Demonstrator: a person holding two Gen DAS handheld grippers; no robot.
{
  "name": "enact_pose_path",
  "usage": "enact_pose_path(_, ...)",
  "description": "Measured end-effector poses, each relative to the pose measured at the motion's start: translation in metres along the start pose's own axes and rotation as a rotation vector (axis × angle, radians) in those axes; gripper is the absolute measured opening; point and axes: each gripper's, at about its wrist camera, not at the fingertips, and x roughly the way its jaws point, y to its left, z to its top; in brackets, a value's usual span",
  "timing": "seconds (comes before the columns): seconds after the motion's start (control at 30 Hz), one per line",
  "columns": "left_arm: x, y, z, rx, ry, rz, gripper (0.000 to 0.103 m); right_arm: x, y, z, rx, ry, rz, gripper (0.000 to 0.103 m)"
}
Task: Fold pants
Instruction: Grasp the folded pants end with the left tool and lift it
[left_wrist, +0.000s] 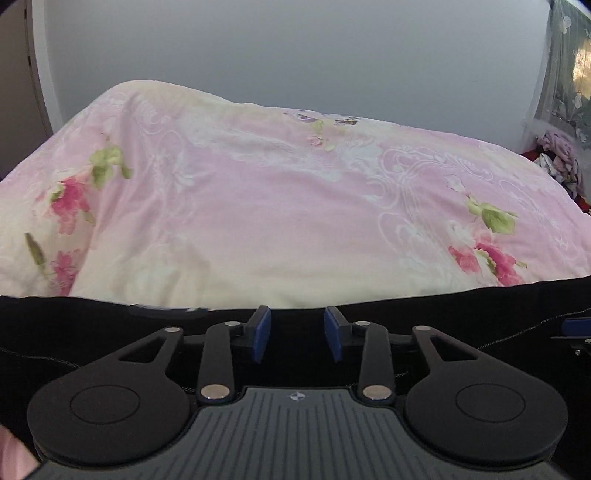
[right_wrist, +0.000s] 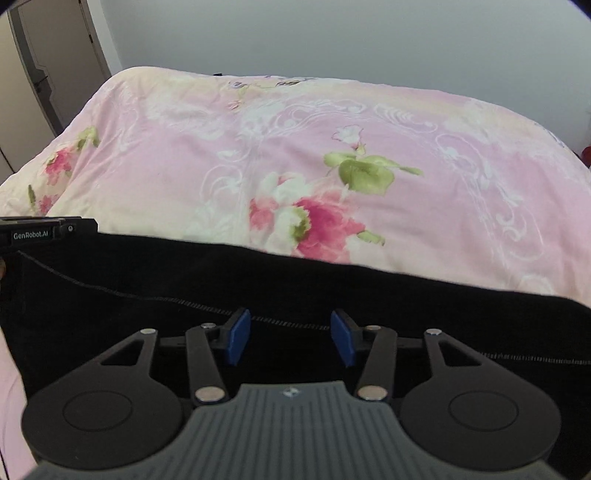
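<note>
Right under me lie the pants (left_wrist: 110, 332), black, spread flat across the near edge of the bed, a pale stitched seam (right_wrist: 295, 319) running across them. My left gripper (left_wrist: 297, 334) stands about half open over the cloth with nothing between its pads; my right gripper (right_wrist: 291, 336) is the same, poised just above that seam, empty. I judge the fabric soft, limp and fairly light, likely to sag and wrinkle when lifted, so I would pinch it at a stitched edge or seam, both sides at once. Beyond the pants spreads the pink floral quilt (left_wrist: 258, 206), then the plain wall (right_wrist: 332, 37).
</note>
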Motion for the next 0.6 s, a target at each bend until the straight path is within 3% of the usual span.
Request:
enact_pose_path(0.17,-0.044,0.060,-0.029,-0.018,0.028,0.075,0.054,-0.025,0.027,-0.030,0.026,0.057,0.064,0.047)
enact_pose_path(0.33,-0.074,0.134,-0.058,-0.177,0.059,0.130,0.064,-0.039,0.065,-0.060,0.013,0.114,0.114,0.049)
enact_pose_path(0.6,-0.086,0.212,-0.101,-0.425,0.092,0.114,0.070,-0.029,0.104,-0.122,-0.100,0.155,0.039,0.048)
